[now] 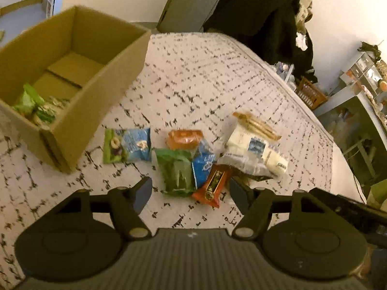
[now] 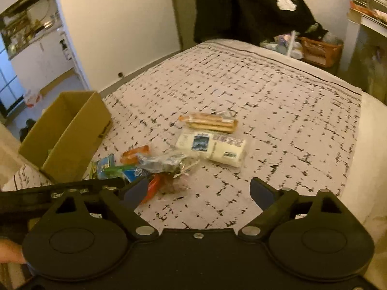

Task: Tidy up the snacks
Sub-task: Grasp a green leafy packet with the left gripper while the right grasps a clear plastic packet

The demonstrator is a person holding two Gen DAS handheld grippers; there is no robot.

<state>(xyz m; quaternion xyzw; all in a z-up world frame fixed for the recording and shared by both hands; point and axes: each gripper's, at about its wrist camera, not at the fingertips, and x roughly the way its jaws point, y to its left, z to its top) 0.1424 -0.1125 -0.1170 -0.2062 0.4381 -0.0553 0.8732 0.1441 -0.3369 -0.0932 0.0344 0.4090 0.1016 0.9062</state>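
Note:
A pile of snack packets lies on the patterned bedspread (image 1: 205,77): a green packet (image 1: 176,171), a red-orange packet (image 1: 214,184), a blue packet (image 1: 203,164), an orange packet (image 1: 185,139), a green-and-blue packet (image 1: 127,145), a white pack (image 1: 256,149) and a wafer pack (image 1: 256,124). An open cardboard box (image 1: 116,72) at the left holds green packets (image 1: 31,101). My left gripper (image 1: 191,188) is open and empty, just above the green and red-orange packets. My right gripper (image 2: 199,192) is open and empty over bare bedspread, right of the pile (image 2: 154,166); the white pack (image 2: 212,148) and the box (image 2: 72,130) show there too.
The bed's right edge (image 1: 333,145) drops off to a floor with a brown basket (image 1: 310,93) and shelving (image 1: 362,77). Dark clothing (image 1: 261,12) hangs beyond the bed's far end. A kitchen doorway (image 2: 31,55) is at the left in the right wrist view.

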